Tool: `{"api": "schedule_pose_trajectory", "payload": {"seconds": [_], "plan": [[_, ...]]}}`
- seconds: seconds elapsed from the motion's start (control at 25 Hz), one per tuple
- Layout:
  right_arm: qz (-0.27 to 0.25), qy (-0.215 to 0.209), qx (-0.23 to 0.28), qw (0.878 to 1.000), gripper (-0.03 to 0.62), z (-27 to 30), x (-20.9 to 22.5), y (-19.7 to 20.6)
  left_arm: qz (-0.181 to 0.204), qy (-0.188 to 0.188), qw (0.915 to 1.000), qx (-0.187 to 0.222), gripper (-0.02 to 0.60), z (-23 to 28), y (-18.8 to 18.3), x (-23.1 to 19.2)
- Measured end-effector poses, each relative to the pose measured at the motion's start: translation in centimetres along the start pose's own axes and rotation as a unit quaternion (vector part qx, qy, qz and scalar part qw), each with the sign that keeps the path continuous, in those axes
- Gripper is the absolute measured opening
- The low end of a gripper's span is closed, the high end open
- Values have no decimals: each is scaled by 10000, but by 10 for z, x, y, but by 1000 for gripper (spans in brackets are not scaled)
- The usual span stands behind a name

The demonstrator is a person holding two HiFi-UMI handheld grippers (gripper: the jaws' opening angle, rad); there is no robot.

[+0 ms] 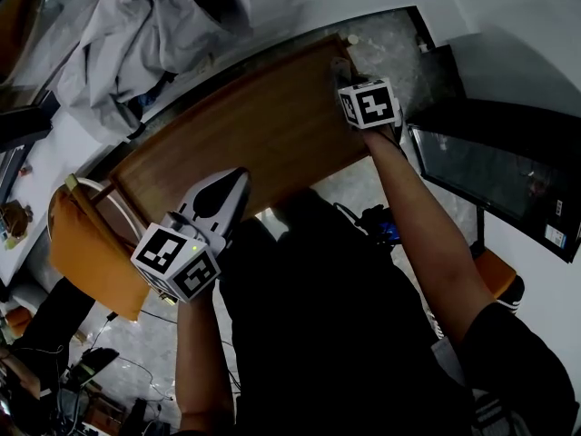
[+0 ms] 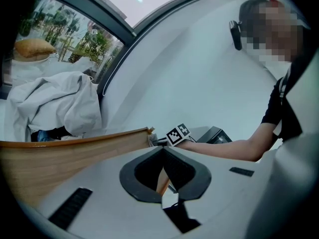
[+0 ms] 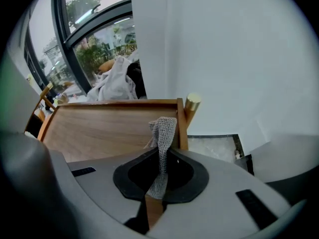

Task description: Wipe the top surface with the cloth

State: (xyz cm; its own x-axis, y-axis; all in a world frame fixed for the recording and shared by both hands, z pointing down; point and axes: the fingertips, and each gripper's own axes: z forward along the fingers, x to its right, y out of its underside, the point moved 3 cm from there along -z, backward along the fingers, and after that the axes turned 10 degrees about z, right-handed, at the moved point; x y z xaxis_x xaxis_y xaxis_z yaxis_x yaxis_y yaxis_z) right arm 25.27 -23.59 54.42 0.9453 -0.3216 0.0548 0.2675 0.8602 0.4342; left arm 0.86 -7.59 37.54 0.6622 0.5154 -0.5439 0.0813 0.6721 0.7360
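I see the wooden counter [image 1: 245,134] filling the middle of the head view, its top bare except at the far right corner. Beyond its far left end lies a heap of white fabric [image 1: 136,34], and an orange chair [image 1: 86,243] stands at the near left end.

My left gripper [image 1: 227,189] is over the near edge of the counter, pointing along the top toward the other gripper. In the left gripper view its fingers [image 2: 174,171] are pressed together with nothing between them.

My right gripper [image 1: 349,75] is at the far right corner. In the right gripper view its fingers [image 3: 179,176] pinch the grey knitted cloth [image 3: 163,131], which sticks up and forward over the raised right edge of the counter. Just beside it, a brass-coloured cap [image 3: 193,101] tops the corner post.
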Motion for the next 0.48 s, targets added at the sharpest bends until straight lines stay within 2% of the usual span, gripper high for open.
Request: {"api": "schedule_pose_trajectory", "payload": {"seconds": [0.16, 0.28, 0.36, 0.48], "plan": [[36, 281, 65, 9996, 34, -5, 5, -3, -12, -17, 10000, 54, 12, -8, 3, 1], [31, 268, 209, 9994, 34, -12, 0, -5, -26, -59, 9999, 130, 11, -19, 3, 0], [21, 41, 348, 9994, 34, -19, -18, -6, -35, -116, 9998, 178, 11, -32, 5, -2], [9, -588, 548, 9968, 34, -31, -73, -7, -58, -253, 9994, 225, 11, -58, 11, -7]]}}
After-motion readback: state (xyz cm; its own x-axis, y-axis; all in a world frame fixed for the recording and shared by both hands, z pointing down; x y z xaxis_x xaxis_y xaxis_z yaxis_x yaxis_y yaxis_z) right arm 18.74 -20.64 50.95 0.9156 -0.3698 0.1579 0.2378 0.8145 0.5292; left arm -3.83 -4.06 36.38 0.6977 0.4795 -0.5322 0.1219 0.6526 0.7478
